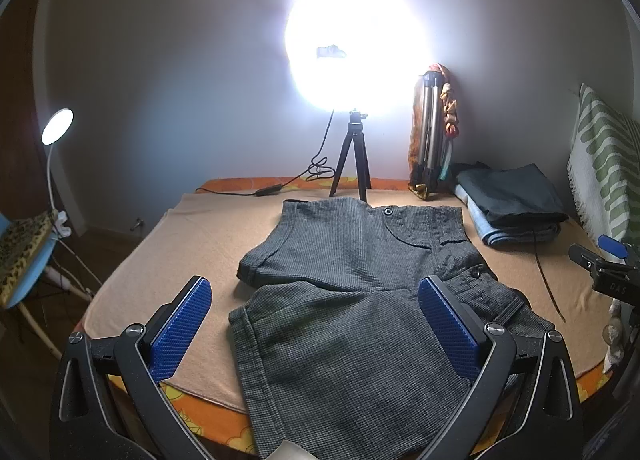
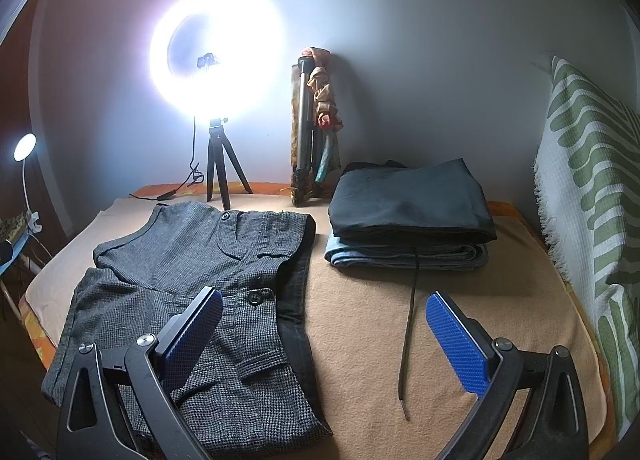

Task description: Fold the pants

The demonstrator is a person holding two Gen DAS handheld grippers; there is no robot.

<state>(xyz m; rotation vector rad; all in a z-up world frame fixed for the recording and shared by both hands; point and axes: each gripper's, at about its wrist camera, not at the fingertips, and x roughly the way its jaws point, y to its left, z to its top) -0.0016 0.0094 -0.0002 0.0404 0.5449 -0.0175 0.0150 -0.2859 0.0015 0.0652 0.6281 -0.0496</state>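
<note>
Grey checked pants (image 1: 352,300) lie on a tan blanket (image 1: 168,260) on the bed, one leg folded over the other, waistband toward the back wall. They also show in the right wrist view (image 2: 192,284). My left gripper (image 1: 316,308) is open and empty, its blue pads spread above the near leg. My right gripper (image 2: 324,324) is open and empty, its left pad (image 2: 192,336) over the pants' right edge, its right pad (image 2: 456,344) over bare blanket. The right gripper's tip shows at the edge of the left wrist view (image 1: 600,264).
A stack of folded clothes (image 2: 412,211) sits at the back right with a dark cord (image 2: 408,324) trailing forward. A ring light on a small tripod (image 2: 218,171) and a folded tripod (image 2: 312,131) stand at the wall. A green-patterned cloth (image 2: 588,195) hangs right. A chair and lamp (image 1: 56,127) stand left.
</note>
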